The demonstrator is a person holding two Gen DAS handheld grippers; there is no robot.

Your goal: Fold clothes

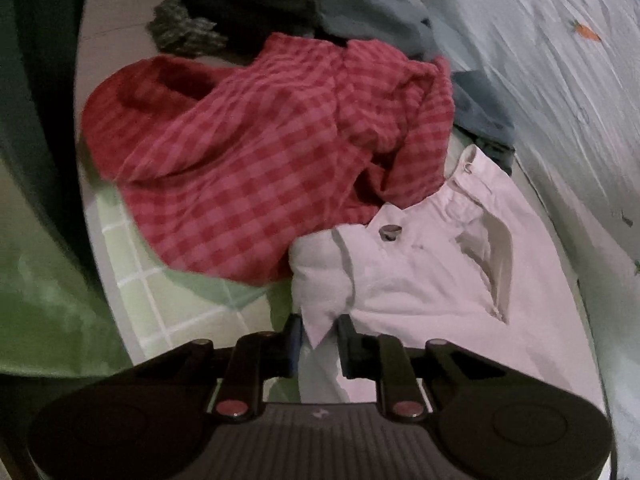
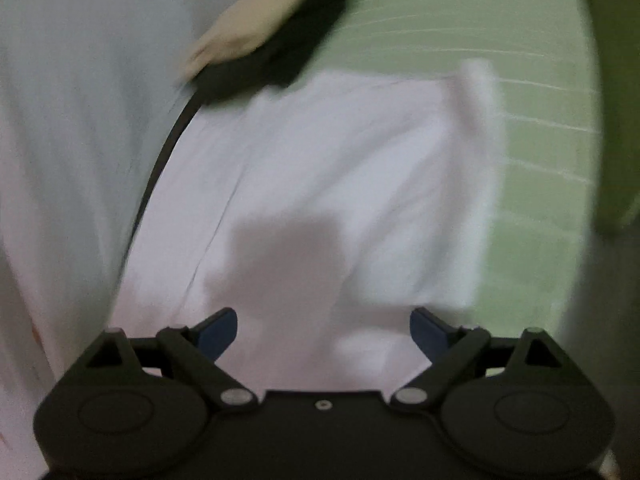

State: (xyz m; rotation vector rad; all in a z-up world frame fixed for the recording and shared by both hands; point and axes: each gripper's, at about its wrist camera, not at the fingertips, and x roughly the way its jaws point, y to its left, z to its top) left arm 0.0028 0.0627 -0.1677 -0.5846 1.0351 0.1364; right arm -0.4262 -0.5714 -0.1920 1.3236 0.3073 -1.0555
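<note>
Pinching a fold of the white trousers [image 1: 420,280] between the near-closed fingers of the left hand-held gripper [image 1: 319,334], low in the left wrist view. Lying on green checked bedding [image 1: 168,304], trousers touching and partly under a crumpled red checked shirt [image 1: 256,152]. Piling behind: grey and blue clothes [image 1: 360,12]. Hovering wide apart over blurred white cloth [image 2: 320,184], gripping nothing: right hand-held gripper [image 2: 324,330]. Showing beyond: another black device [image 2: 276,60], too blurred to identify.
</note>
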